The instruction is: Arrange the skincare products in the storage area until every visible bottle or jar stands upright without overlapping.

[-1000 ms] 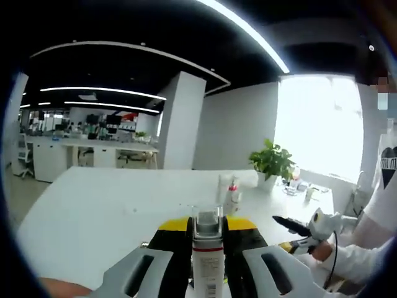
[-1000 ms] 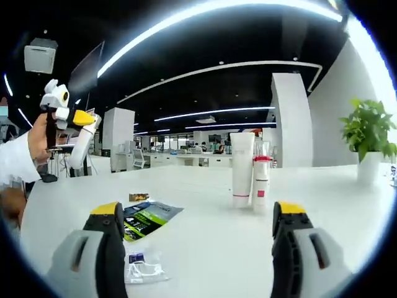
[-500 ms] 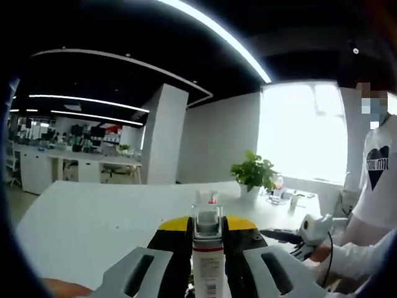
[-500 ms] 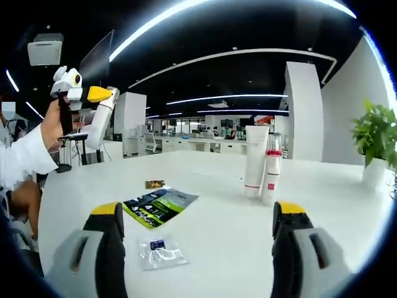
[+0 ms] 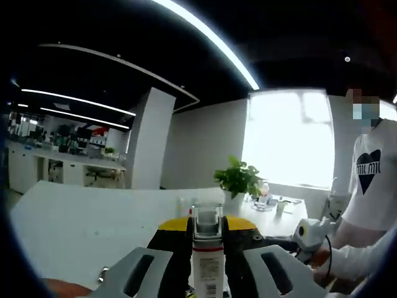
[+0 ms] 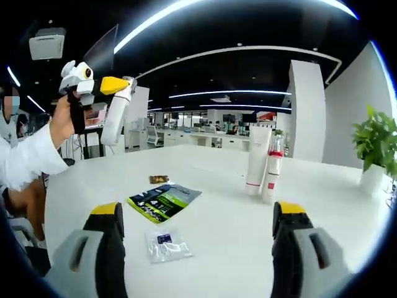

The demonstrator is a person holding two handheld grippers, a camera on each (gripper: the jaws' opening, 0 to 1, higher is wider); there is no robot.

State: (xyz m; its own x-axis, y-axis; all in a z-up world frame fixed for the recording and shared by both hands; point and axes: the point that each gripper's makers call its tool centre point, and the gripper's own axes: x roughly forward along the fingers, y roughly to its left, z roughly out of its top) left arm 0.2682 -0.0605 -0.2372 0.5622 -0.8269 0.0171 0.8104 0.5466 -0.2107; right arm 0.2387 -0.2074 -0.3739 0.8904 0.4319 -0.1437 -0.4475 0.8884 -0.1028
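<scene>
Two products already stand upright on the table (image 6: 223, 230) ahead and to the right of the right hand-held gripper (image 6: 197, 248), whose jaws are spread with nothing between them — a white tube (image 6: 256, 160) and a red-capped bottle (image 6: 271, 169), touching or nearly so. The left hand-held gripper (image 5: 208, 273) pinches a white spray bottle (image 5: 207, 261) in the air, its long axis running along the jaws, cap forward. It is yet to be set down, I judge; flat sachets (image 6: 162, 202) lie nearer.

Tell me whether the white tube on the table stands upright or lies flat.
Upright. In the right gripper view the white tube stands on its end on the table, beside a red-banded bottle.
</scene>
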